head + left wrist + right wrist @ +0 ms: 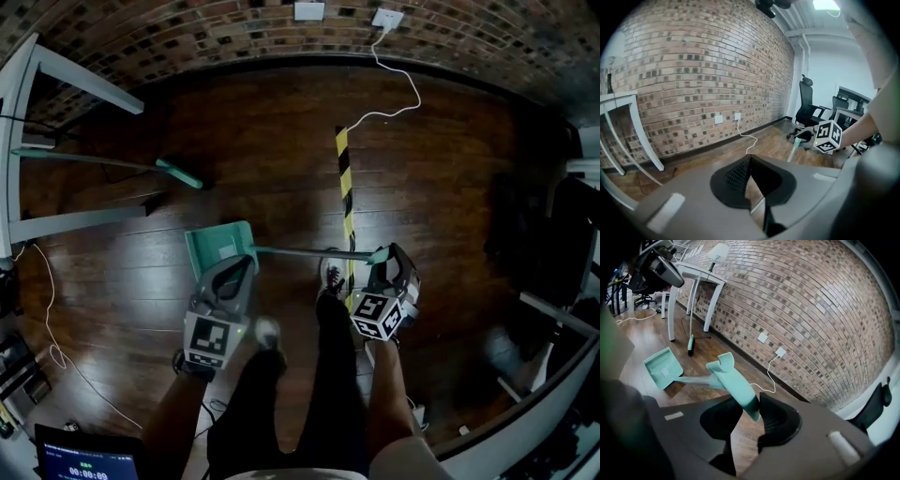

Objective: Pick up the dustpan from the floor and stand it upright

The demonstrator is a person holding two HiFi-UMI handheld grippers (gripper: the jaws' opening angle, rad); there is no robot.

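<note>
Teal plastic long-handled dustpan (217,248) lies across the head view, its square tray at the left over the dark wooden plank floor (131,281). Its thin pole handle (309,252) runs rightward to the right gripper (389,262). I cannot tell whether the tray touches the boards.

In the right gripper view, the flattened, forked grip end of the handle (736,385) sits between the 2 jaws of the right gripper (751,400). They stand partly apart and close on that end from both sides, with the tray (661,366) well beyond them.

The left gripper (242,267) hangs just beside the tray's near edge. In the left gripper view its 2 jaw tips (750,161) meet, with nothing visible between them.
</note>
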